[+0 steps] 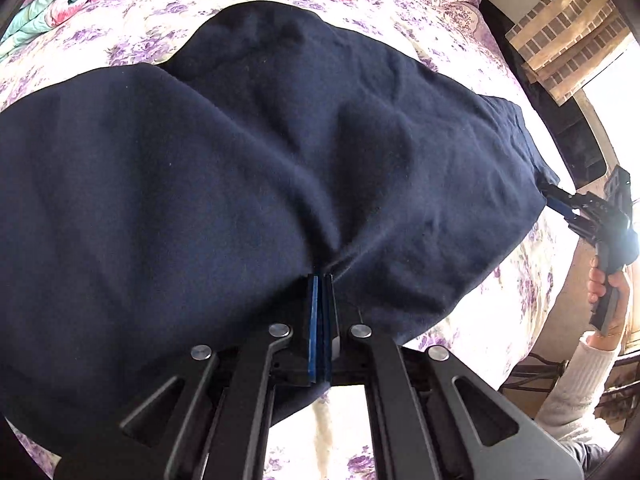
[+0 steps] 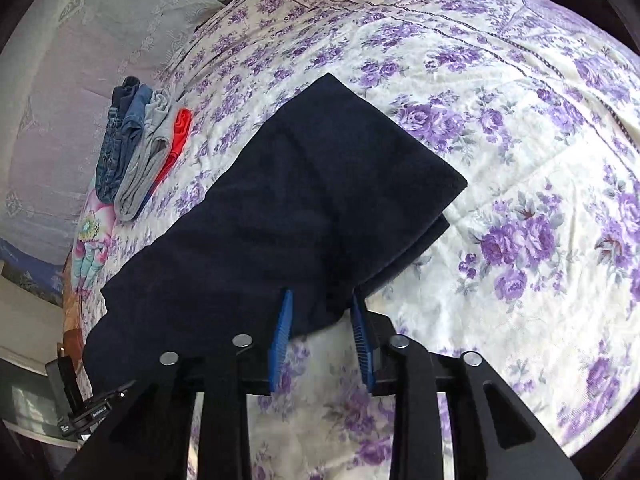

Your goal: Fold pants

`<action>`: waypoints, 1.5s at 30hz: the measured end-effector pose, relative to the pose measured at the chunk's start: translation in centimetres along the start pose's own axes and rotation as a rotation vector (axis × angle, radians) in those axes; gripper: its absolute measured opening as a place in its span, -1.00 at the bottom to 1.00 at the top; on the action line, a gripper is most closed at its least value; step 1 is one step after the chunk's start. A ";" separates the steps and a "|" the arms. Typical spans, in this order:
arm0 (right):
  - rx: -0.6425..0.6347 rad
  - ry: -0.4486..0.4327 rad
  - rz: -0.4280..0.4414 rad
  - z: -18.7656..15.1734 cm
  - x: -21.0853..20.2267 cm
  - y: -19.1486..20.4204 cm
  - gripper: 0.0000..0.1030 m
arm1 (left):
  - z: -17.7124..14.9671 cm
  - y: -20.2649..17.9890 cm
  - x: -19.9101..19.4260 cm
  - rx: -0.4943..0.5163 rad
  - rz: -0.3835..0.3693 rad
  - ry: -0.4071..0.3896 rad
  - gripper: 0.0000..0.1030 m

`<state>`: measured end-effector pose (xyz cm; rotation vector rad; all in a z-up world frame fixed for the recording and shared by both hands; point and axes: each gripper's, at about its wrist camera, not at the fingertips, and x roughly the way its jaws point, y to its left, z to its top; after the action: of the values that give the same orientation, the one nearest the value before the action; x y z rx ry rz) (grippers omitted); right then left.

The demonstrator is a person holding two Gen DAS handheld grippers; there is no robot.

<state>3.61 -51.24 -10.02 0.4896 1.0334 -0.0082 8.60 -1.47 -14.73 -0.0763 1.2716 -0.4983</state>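
Dark navy pants [image 1: 240,168] lie folded on the floral bed and fill most of the left wrist view. My left gripper [image 1: 322,280] is shut on the near edge of the pants, the cloth puckering at the blue pads. In the right wrist view the pants [image 2: 304,200] form a folded slab running away to the upper left. My right gripper [image 2: 322,300] is open, its blue pads [image 2: 282,328] on either side of the near corner of the pants. The right gripper also shows in the left wrist view [image 1: 560,200], at the pants' right corner.
A stack of folded clothes [image 2: 136,152], jeans, grey and red, lies at the far side of the bed [image 2: 520,160]. A pastel quilt [image 1: 60,0] is bundled beside it. The bed edge, a dark cabinet [image 1: 576,140] and a brick wall are to the right.
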 end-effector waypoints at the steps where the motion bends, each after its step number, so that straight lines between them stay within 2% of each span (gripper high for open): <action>1: -0.072 -0.026 -0.048 0.0 -1.5 1.6 -0.19 | -0.1 0.0 0.0 0.008 0.002 -0.004 -0.98; 2: -0.138 -0.048 -0.076 0.2 -2.7 3.3 -0.15 | -0.2 0.0 0.1 0.011 0.000 -0.008 -0.98; 3: -0.199 -0.061 -0.068 0.4 -3.6 5.3 -0.03 | -0.1 0.2 0.2 0.009 -0.006 -0.008 -0.98; 6: -0.404 -0.038 0.099 1.3 -3.8 12.6 0.18 | 0.1 0.6 0.3 0.001 -0.030 0.000 -0.98; 8: -0.571 -0.008 0.184 1.6 -2.0 18.5 0.19 | 0.0 1.1 0.2 0.001 -0.048 0.000 -0.98; 11: -0.792 0.002 0.250 1.7 2.5 27.3 0.18 | -0.5 2.0 0.1 -0.017 -0.083 -0.007 -0.98; 13: -0.890 0.071 0.297 1.7 5.8 32.6 0.16 | -0.7 2.4 0.1 -0.040 -0.101 -0.001 -0.98; 14: -0.947 0.102 0.313 1.4 7.2 34.8 0.05 | -1.0 2.9 -0.2 -0.047 -0.108 0.006 -0.98; 15: -1.010 0.125 0.309 1.0 8.5 37.0 -0.02 | -1.0 3.0 -0.3 -0.052 -0.114 0.012 -0.98; 18: -1.124 0.190 0.278 0.0 11.6 41.2 -0.06 | -1.2 3.9 -0.7 -0.080 -0.153 0.030 -0.98; 20: -1.149 0.222 0.260 -0.2 13.1 42.2 -0.07 | -1.3 4.5 -0.6 -0.097 -0.187 0.037 -0.98; 22: -1.171 0.253 0.252 -0.4 14.2 42.5 -0.07 | -1.3 4.8 -0.5 -0.092 -0.190 0.038 -0.98; 27: -1.177 0.354 0.236 -1.0 16.4 41.4 -0.07 | -1.2 3.0 -0.9 -0.012 -0.097 0.029 -0.98; 30: -1.159 0.427 0.271 -1.3 17.1 40.9 -0.07 | -1.2 2.0 -1.0 0.028 -0.041 0.017 -0.98; 32: -1.149 0.479 0.326 -1.5 17.0 40.8 -0.07 | -1.2 1.5 -1.0 0.043 -0.014 0.010 -0.98; 34: -1.145 0.485 0.376 -1.5 16.8 41.2 -0.07 | -1.2 1.2 -1.0 0.054 0.005 0.004 -0.98; 37: -1.113 0.488 0.400 -1.0 17.6 41.9 -0.08 | -1.1 0.7 -0.9 0.061 0.028 0.001 -0.98; 38: -1.102 0.497 0.407 -0.9 18.0 42.0 -0.18 | -1.1 0.6 -0.9 0.062 0.035 0.002 -0.98; 39: -1.094 0.494 0.398 -0.7 18.3 42.1 -0.53 | -1.1 0.4 -0.9 0.063 0.042 0.002 -0.98; 41: -1.061 0.472 0.381 -0.1 18.5 41.7 -0.91 | -0.9 0.0 -0.7 0.064 0.055 0.000 -0.98; 45: -1.025 0.298 0.314 1.0 16.6 41.6 -0.94 | -0.8 -1.3 -0.2 0.073 0.077 -0.006 -0.98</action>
<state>22.81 -10.87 -7.25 -0.3028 1.0932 0.8552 7.44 -2.35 -14.39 0.0321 1.2450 -0.4775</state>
